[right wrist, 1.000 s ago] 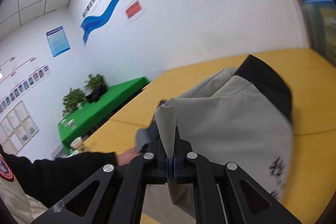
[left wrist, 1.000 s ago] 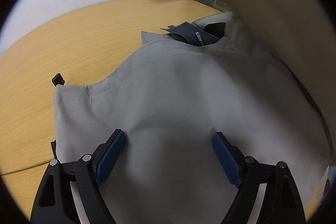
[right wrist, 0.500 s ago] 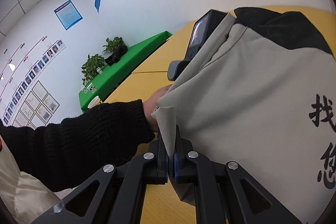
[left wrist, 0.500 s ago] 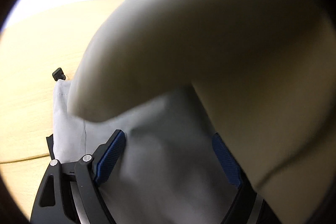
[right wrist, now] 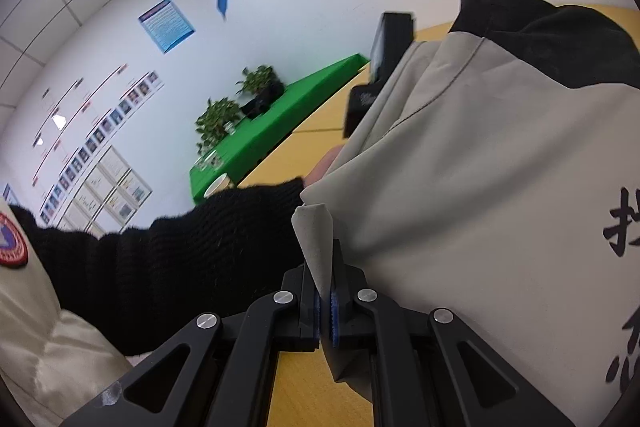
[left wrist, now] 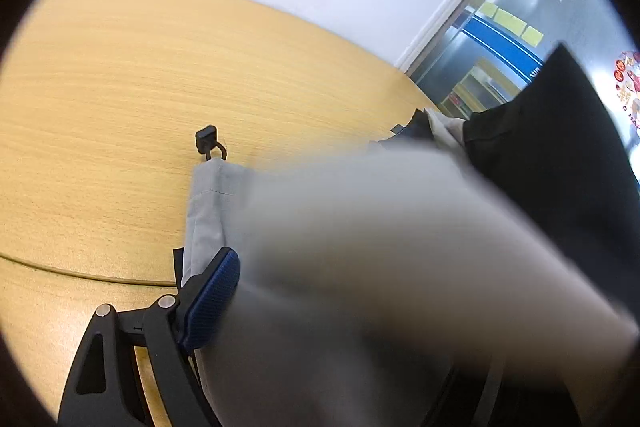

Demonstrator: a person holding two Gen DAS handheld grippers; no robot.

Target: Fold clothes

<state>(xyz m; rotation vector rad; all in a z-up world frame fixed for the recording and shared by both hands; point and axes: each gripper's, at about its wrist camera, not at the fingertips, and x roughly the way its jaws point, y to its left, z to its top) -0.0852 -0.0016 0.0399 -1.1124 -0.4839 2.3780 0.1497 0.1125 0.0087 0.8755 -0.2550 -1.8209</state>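
While a corner of the grey garment (right wrist: 480, 187) is pinched between the closed pads of the right gripper (right wrist: 325, 307), the rest of the cloth is seen raised above the yellow table (right wrist: 296, 387), to that gripper's right. On the left wrist view, only one blue pad (left wrist: 212, 297) of the left gripper is shown; blurred grey fabric (left wrist: 360, 267) is draped over the other, so its opening cannot be told. A black cord toggle (left wrist: 206, 141) is seen lying on the table at the hem.

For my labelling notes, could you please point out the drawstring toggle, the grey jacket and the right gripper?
drawstring toggle (left wrist: 206, 139): left wrist view, black stopper body.
grey jacket (right wrist: 480, 211): right wrist view, grey panel.
right gripper (right wrist: 325, 301): right wrist view, between fingertips.
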